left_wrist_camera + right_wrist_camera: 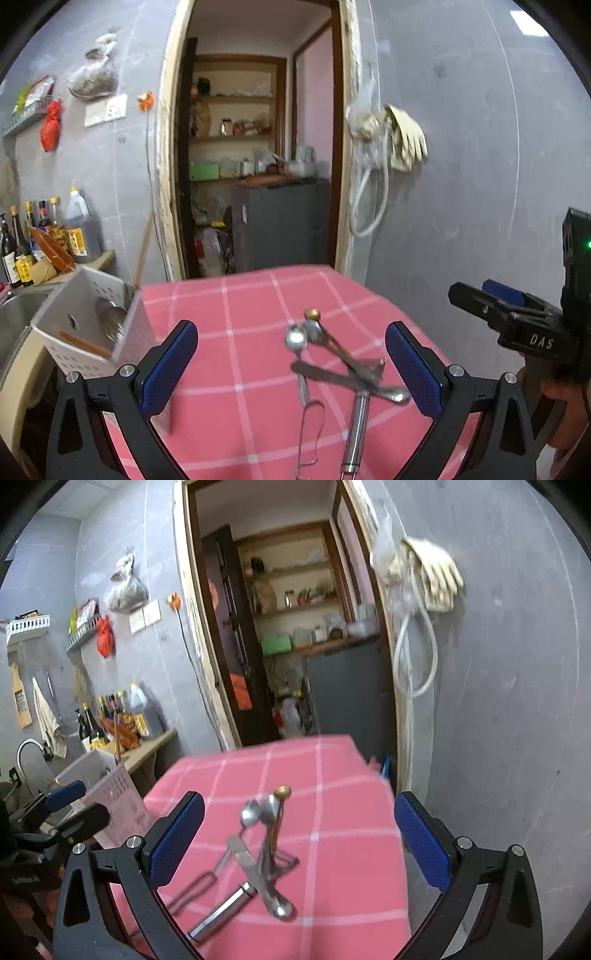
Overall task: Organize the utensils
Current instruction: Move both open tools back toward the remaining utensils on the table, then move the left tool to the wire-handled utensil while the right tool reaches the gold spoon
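Note:
A pile of metal utensils (332, 365) lies on the pink checked tablecloth (240, 317): spoons, a steel-handled tool and a wire piece, crossed over each other. It also shows in the right wrist view (258, 853). My left gripper (291, 365) is open and empty, hovering above the pile. My right gripper (299, 845) is open and empty, also above the pile; it shows at the right edge of the left wrist view (491, 306). A white perforated utensil basket (92, 325) stands at the table's left edge, with a ladle and chopsticks in it.
A sink (18, 317) and a counter with sauce bottles (48, 236) lie to the left. A grey wall with hanging gloves (402, 136) is behind the table. An open doorway (258, 166) leads to a pantry.

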Demonstrator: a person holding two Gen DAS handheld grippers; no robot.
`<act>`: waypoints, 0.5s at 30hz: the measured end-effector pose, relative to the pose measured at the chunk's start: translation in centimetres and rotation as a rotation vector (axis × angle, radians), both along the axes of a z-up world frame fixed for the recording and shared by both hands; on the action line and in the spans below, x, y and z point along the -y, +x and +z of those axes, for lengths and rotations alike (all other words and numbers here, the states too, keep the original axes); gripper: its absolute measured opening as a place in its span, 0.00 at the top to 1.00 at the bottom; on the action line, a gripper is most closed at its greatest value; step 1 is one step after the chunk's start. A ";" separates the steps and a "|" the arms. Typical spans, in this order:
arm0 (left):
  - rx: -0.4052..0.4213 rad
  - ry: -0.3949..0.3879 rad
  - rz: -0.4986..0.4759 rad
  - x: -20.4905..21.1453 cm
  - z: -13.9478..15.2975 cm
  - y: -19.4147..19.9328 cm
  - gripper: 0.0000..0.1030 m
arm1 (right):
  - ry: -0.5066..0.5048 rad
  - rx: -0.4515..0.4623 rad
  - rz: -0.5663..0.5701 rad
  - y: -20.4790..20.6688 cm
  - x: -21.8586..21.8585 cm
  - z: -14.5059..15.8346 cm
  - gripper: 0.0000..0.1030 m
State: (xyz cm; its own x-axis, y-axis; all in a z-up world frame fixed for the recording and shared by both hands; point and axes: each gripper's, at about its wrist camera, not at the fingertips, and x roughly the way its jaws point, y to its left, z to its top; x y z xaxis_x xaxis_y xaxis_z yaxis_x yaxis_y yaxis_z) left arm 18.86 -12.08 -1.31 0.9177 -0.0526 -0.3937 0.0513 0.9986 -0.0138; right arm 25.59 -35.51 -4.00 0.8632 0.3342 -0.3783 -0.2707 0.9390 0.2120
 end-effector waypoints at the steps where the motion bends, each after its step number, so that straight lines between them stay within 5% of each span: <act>1: -0.022 0.013 -0.004 0.3 -0.7 0.3 0.01 | 0.002 -0.024 0.014 0.5 0.2 -0.9 0.02; 8: -0.120 0.077 -0.033 1.7 -4.1 2.3 0.01 | 0.021 -0.126 0.101 2.8 -0.1 -5.2 0.02; 15: -0.247 0.057 -0.041 1.7 -7.2 4.4 0.01 | 0.016 -0.215 0.189 5.6 -1.5 -8.5 0.12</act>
